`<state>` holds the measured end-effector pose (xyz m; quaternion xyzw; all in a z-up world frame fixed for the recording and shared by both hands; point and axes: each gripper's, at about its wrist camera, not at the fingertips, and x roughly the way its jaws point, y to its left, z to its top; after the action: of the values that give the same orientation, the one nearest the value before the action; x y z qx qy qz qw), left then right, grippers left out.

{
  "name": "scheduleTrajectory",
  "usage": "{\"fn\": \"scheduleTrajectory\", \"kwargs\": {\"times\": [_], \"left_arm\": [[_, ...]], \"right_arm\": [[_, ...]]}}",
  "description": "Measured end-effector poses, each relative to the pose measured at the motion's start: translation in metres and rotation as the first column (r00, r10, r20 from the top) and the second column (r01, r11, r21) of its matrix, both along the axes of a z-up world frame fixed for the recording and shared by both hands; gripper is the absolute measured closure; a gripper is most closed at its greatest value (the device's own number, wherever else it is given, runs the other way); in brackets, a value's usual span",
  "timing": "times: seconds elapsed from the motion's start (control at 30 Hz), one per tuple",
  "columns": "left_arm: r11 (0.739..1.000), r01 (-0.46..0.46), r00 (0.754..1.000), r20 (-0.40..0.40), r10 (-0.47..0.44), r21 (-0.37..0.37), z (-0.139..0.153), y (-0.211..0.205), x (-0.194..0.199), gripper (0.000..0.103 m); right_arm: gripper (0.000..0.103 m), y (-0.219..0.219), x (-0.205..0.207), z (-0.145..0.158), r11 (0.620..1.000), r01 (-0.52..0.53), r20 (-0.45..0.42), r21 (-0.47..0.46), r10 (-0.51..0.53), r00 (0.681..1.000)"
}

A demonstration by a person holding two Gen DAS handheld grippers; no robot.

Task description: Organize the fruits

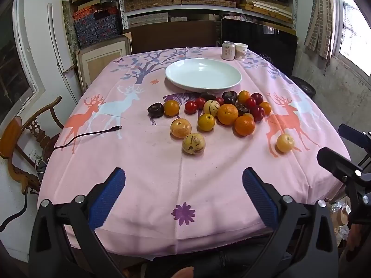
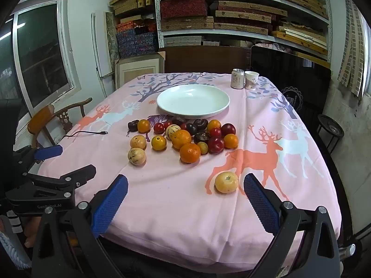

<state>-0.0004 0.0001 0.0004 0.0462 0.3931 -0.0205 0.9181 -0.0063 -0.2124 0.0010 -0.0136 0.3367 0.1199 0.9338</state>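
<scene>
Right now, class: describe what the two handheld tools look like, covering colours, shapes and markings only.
Left tool and right tool match: black angular plastic frames with silver round bolts, each bearing two blue ribbed finger pads. White lettering reading GenRobot.AI marks the left tool's body.

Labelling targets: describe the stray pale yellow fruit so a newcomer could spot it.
Start at the white plate on the pink deer tablecloth; a fruit cluster sits just in front. The stray pale yellow fruit lies alone, nearer the table edge, on the orange deer print, apart from every other fruit.
</scene>
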Motion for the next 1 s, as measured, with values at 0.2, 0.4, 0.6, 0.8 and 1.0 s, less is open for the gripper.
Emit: {"fn": "scheduleTrajectory", "kwargs": {"times": [0.2,0.4,0.6,0.8,1.0], "left_arm": [[1.000,0.004,1.000,-0.001,-0.004,-0.006,0.000,-0.001,0.000,0.004],[1.000,0.002,1.000,-0.003,-0.002,-0.011,-0.003,-0.006,0.004,0.004],[1.000,0.006,1.000,-0.004,-0.007,-0.016,-0.001,-0.006,-0.003,0.004],[0.999,0.005,1.000,-0.013,-0.006,-0.032,-0.002,0.004,-0.007,0.004],[0.999,0.001,0.999,-0.034,-0.003,-0.041,-0.005,0.007,-0.006,0.004]], "right_arm": [[0.003,0.003,0.000,-0.002,1.000,-0.010,-0.017,-0.004,0.010,1.000],[0.003,0.007,0.003,-0.005,1.000,-0.008,-0.014,-0.008,0.008,1.000],[0.003,0.006,0.000,-0.002,1.000,-0.009,-0.012,-0.007,0.009,1.000],[0.003,0.007,-0.005,0.000,1.000,-0.013,-0.021,0.014,0.013,1.000],[0.003,0.004,-0.004,-0.001,0.999,-0.007,-0.034,0.033,0.008,0.999]]}}
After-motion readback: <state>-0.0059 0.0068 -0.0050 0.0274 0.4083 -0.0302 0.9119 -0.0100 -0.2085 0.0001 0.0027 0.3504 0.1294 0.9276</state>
